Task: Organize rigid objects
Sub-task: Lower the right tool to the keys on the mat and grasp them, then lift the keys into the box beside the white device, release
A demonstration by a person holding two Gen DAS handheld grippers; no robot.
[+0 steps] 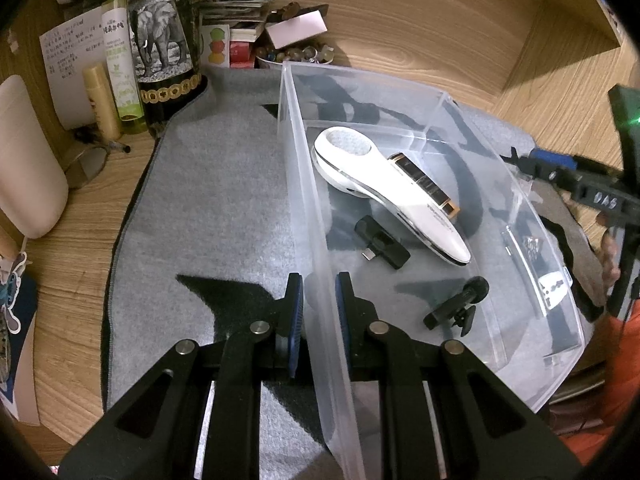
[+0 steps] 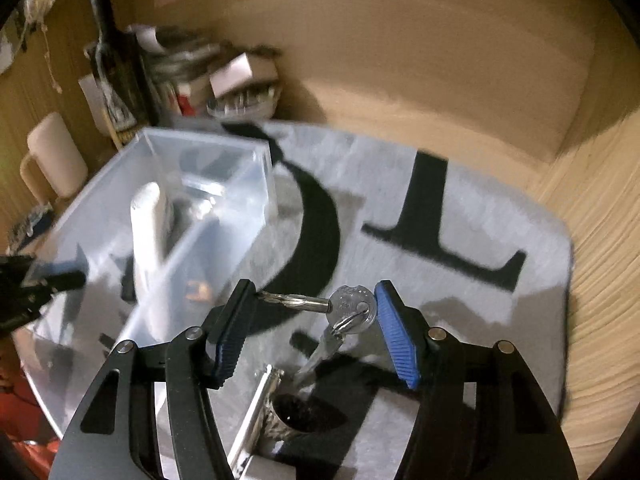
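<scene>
Covering wooden desk [image 1: 420,8], grey mat [image 1: 208,208] with black lettering.

Grey mat [image 2: 460,216] (black letters), silver key [image 2: 352,306], clear bin [image 1: 304,184]

My left wrist view looks steeply down, close over the clear bin [image 1: 400,92]; my right view, blurred, seems to face it from beside. Both share the grey mat [image 2: 460,208].

Domestic setting: wood-grain surface [image 1: 420,8] with personal clutter at its far left corner — wine bottle [image 1: 160,40], handwritten note [image 1: 68,52], bowl of beads [image 1: 296,56].
</scene>
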